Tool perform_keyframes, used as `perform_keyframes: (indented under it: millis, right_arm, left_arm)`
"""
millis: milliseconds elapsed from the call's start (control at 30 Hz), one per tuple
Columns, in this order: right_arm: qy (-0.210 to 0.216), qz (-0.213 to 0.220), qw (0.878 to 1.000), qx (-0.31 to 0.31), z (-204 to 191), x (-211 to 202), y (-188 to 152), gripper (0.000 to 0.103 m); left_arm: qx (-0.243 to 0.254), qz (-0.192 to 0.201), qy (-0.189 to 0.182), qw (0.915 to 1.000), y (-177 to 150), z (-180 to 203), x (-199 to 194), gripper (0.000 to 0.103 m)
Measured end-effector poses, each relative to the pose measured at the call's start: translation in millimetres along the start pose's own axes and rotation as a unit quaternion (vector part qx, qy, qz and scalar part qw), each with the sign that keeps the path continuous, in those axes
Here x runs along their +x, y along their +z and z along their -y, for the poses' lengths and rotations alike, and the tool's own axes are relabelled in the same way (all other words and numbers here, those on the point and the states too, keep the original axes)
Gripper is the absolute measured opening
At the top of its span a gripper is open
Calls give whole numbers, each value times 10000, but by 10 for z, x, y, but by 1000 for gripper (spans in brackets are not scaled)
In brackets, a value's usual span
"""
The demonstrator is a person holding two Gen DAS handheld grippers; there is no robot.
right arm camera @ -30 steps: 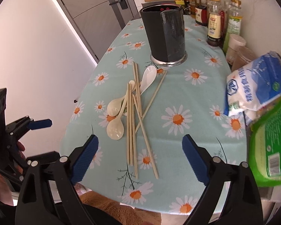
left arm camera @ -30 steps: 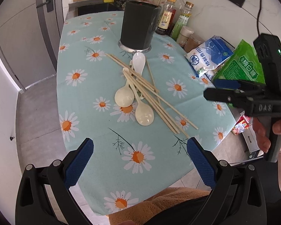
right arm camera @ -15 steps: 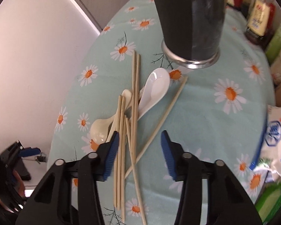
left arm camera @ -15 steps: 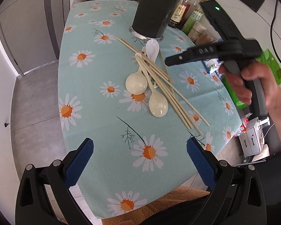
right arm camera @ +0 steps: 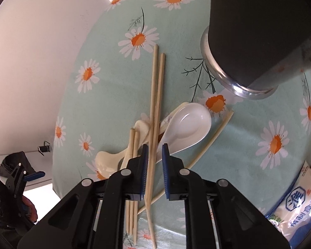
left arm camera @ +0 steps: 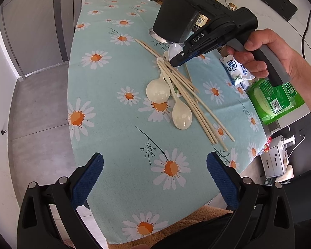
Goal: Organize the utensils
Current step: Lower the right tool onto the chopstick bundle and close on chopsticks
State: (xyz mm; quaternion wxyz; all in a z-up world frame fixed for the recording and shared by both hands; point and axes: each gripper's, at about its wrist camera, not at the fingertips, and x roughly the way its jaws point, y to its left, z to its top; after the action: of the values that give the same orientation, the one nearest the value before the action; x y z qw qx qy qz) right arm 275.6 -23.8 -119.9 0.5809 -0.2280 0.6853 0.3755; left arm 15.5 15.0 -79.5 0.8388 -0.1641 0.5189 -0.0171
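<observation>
Chopsticks lie between the right gripper's narrowed fingers, not yet clamped. White spoon sits at two o'clock, cream spoons at nine, black holder at one. Left gripper hangs spread wide, holding nothing, above the near tabletop.

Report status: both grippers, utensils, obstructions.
Right gripper low, fingers astride two chopsticks, not closed. Left gripper open, back at table edge. White spoon lies against the pair; holder beyond.
</observation>
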Motion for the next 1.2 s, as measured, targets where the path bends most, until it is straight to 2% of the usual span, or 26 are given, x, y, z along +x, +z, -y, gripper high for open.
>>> perform_keyframes:
  millis: [433,667,767,1000,1200]
  right_arm:
    - [189,-390,9990,64,-66,68,26,10]
    - [119,-362,9993,-34,-99,57,46,9]
    - [158,-310,9994,-6,-79,25,48,1]
    - [346,-241,9990,132,16,6,53,1]
    - [287,-300,9990,180,29,9,116,2]
  left_arm:
    - [80,-80,12,9999,56,-11,64,97]
    - [135,-45,-34,9999,181,-20,136,97]
    - [18,-168,-47,9998,279,-62,223,96]
    - [94,-260,-91,9996,450,-50,354,96]
    - [139,-348,-129,9992,476,-20,425,96]
